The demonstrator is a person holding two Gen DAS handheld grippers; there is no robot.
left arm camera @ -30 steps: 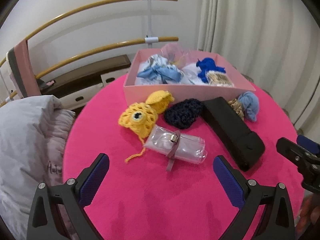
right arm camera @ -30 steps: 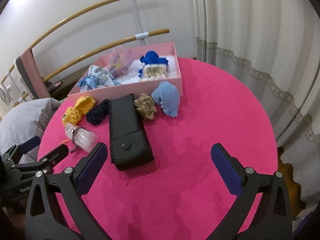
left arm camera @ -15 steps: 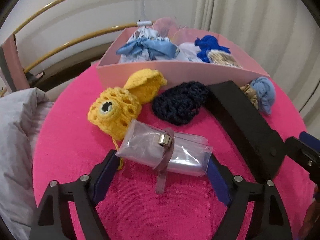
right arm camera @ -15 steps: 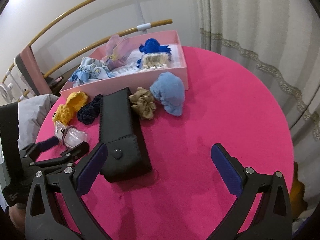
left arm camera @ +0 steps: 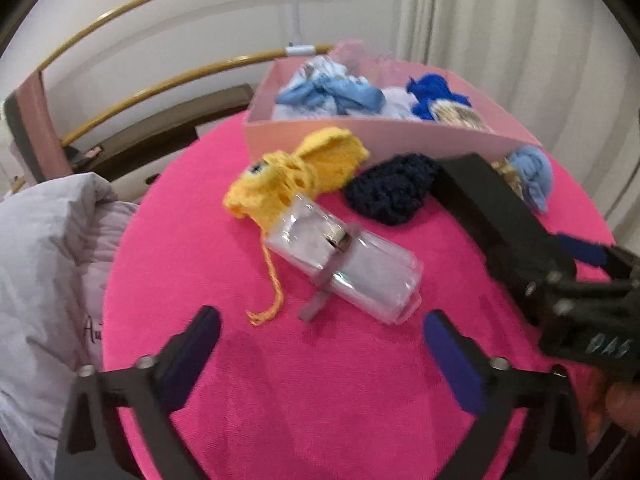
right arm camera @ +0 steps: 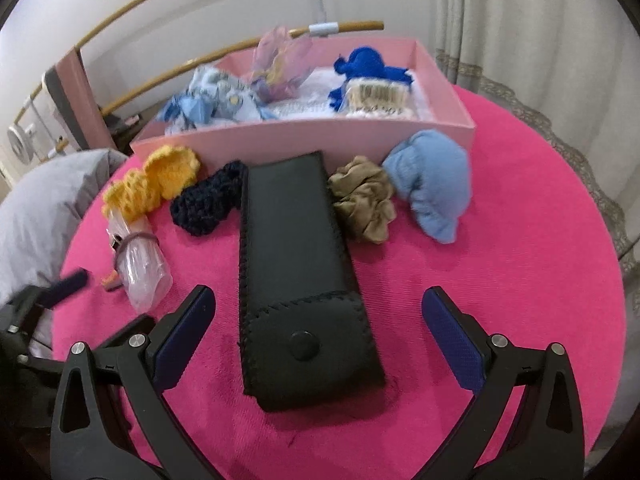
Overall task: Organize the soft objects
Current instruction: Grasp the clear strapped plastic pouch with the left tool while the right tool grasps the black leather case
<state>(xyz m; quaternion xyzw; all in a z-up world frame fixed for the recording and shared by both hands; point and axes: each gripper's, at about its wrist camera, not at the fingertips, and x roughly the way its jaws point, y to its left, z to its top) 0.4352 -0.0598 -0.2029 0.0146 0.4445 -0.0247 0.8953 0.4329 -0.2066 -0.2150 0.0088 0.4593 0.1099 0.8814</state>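
On the pink table [right arm camera: 520, 264], right gripper [right arm camera: 318, 316] gapes astride black case [right arm camera: 296, 264]; left gripper [left arm camera: 320, 332] opening, empty

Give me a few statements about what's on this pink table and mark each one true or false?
1. The black case lies on the table, outside the pink box. True.
2. The blue scrunchie is inside the box. False: it lies on the table beside the tan scrunchie.
3. The right gripper is open, with the case's near end between its fingers. True.
4. The left gripper is clamped on the clear roll. False: its jaws are opening, and the roll lies just beyond them.
5. The yellow crochet is in the box. False: it lies in front of it.
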